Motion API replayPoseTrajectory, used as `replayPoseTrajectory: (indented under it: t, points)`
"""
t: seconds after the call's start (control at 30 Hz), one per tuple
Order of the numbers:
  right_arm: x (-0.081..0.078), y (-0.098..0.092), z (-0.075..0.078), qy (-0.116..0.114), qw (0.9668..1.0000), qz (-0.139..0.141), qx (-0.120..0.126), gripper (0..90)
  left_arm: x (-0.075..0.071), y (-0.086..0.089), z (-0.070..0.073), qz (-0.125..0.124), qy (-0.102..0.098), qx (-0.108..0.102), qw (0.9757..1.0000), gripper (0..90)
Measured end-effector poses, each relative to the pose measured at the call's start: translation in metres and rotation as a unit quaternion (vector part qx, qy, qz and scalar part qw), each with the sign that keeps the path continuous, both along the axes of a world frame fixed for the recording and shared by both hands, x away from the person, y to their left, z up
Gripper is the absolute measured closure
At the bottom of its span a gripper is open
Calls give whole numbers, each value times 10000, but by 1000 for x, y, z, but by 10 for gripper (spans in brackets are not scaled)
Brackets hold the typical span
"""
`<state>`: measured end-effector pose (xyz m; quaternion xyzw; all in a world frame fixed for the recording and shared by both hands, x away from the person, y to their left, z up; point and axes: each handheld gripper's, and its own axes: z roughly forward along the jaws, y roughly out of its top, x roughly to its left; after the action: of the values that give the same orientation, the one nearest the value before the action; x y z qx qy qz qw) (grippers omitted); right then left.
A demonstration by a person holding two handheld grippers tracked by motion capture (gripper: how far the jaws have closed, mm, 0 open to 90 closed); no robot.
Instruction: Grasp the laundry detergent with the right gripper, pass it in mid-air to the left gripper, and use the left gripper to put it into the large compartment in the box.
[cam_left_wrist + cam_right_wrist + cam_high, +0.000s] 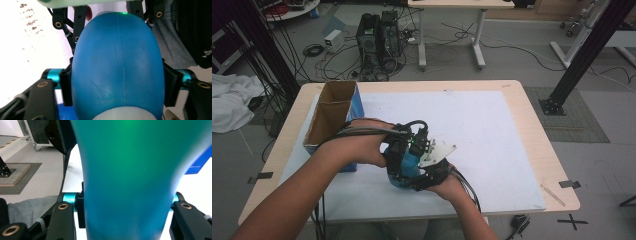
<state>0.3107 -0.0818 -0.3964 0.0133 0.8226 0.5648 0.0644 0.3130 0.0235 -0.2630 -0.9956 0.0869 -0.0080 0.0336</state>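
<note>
A smooth blue rounded object (410, 165) with a pale end is held over the white mat near the table's front edge, between both grippers. My left gripper (398, 150) comes in from the left; in the left gripper view its pads (66, 85) press both sides of the blue object (117, 65). My right gripper (428, 172), with its grey plate on top, is shut on the same object from the right. In the right gripper view the blue object (130, 177) sits between its black jaws. The object's underside is hidden.
An open cardboard box with blue sides (332, 117) stands at the mat's left edge, close behind my left hand. The white mat (482, 130) covers most of the wooden table (537, 125). Computers, cables and desk legs are on the floor beyond.
</note>
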Motion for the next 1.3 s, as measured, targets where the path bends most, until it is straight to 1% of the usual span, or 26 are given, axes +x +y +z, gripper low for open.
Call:
replayPoseTrajectory:
  t: [0.07, 0.17, 0.2, 0.23, 0.27, 0.3, 0.33, 0.4, 0.43, 0.47, 0.57, 0.6, 0.63, 0.77, 0.8, 0.83, 0.87, 0.93, 0.97, 1.0, 1.03, 1.07, 1.1, 1.13, 1.2, 1.3]
  points:
    - [0, 0, 0, -10, 10000, 9, 8, 455, 0, 0, 1, -21, -86, -7, 10000, 334]
    - [0, 1, 0, 6, 10000, 20, 2, 455, 0, 1, 1, -9, -54, 1, 10000, 380]
    - [-2, 1, 0, 77, 10000, 8, -29, 455, 1, 1, 0, -2, 50, -30, 10000, 380]
    - [-3, 1, 0, 206, 9998, 27, -35, 455, 1, 1, -1, -6, -36, -87, 10000, 382]
    - [-3, 1, 0, 236, 9997, 16, -5, 456, 1, 1, -1, -14, 32, 39, 10000, 384]
    - [0, 3, -1, 33, 10000, 33, 47, 455, 1, 0, -3, -15, 39, 88, 10000, 385]
    - [-7, 5, -1, 465, 9988, -38, 129, 456, 1, 0, -3, 18, 27, 77, 10000, 386]
    - [1, 4, -3, -32, 10000, -30, -8, 456, 1, 1, -3, 42, 24, 119, 9999, 389]
    - [2, 4, -3, -109, 9999, -29, -12, 456, 1, 1, -3, 73, 54, 99, 9999, 390]
    - [2, 5, -3, -77, 10000, 5, 59, 455, 1, 2, -2, 80, 73, 76, 9999, 391]
    - [4, 5, -1, -204, 9997, 114, 68, 450, 0, 2, 0, 75, 22, 25, 10000, 393]
    - [3, 4, 0, -91, 9998, 126, 125, 447, 1, 2, 1, 87, 33, 8, 10000, 393]
    - [4, 4, 0, -172, 9996, 168, 122, 442, 1, 2, 2, 61, -49, 22, 10000, 393]
    - [11, 3, 4, -463, 9981, 340, 202, 402, 3, 4, 6, 48, 37, -67, 10000, 393]
    - [16, 5, 6, -730, 9954, 521, 340, 368, 3, 5, 7, 50, 71, -60, 9999, 392]
    - [18, 7, 9, -862, 9921, 668, 615, 334, 4, 5, 8, 51, 95, -75, 9999, 392]
    - [23, 9, 12, -1224, 9850, 941, 767, 319, 4, 6, 8, 98, 120, -54, 9999, 392]
    - [31, 10, 18, -1756, 9729, 1172, 946, 296, 6, 7, 10, 142, 147, -41, 9998, 392]
    - [36, 9, 22, -2131, 9652, 1115, 1026, 262, 7, 8, 11, 198, 122, -20, 9997, 392]
    - [40, 9, 25, -2385, 9578, 1143, 1124, 235, 8, 9, 12, 196, 118, 7, 9997, 392]
    - [44, 9, 30, -2667, 9472, 1426, 1063, 230, 9, 10, 14, 230, 114, -15, 9997, 392]
    - [22, -9, 21, -1110, 9913, 503, 504, 228, 10, 12, 16, 275, 80, -5, 9996, 392]
    - [4, -20, 21, 229, 9997, -37, -69, 223, 11, 14, 18, 356, 105, -10, 9993, 392]
    - [2, -24, 23, 365, 9991, -162, -158, 222, 12, 15, 21, 358, 132, 4, 9993, 392]
    - [1, -31, 27, 313, 9988, -285, -254, 211, 14, 19, 28, 463, 138, 26, 9988, 391]
    - [3, -37, 31, 256, 9980, -452, -368, 138, 18, 26, 38, 644, 155, 51, 9978, 391]
